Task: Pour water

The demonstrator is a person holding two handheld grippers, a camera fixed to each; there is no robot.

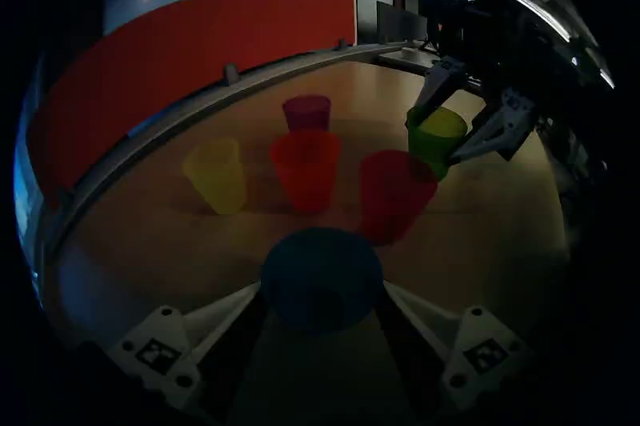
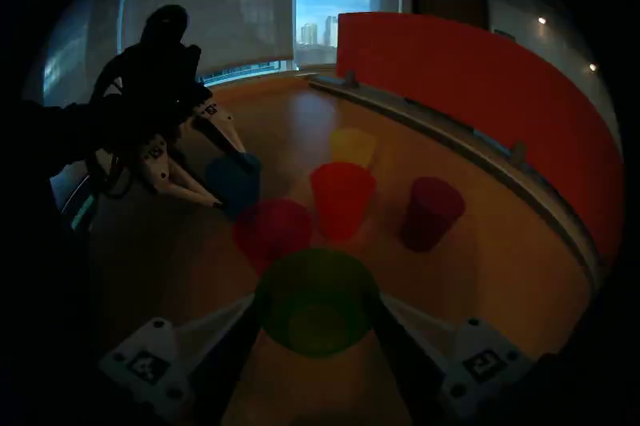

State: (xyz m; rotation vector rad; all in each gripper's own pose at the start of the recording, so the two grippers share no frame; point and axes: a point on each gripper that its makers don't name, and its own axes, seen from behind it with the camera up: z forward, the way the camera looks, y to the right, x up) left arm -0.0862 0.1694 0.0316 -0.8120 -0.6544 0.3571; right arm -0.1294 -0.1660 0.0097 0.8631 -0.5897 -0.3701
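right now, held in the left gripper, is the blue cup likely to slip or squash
Probably light: the blue cup looks like thin translucent plastic. Its smooth tapered wall could slip in the left gripper. Hard squeezing likely flexes it.

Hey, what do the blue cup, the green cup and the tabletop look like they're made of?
The blue cup looks like translucent matte plastic: the table's tone shows faintly through its wall. The green cup seems the same plastic: light glows yellowish through its base. The tabletop looks like wood or wood-look laminate, smooth satin, with soft reflections; dim light leaves that open.
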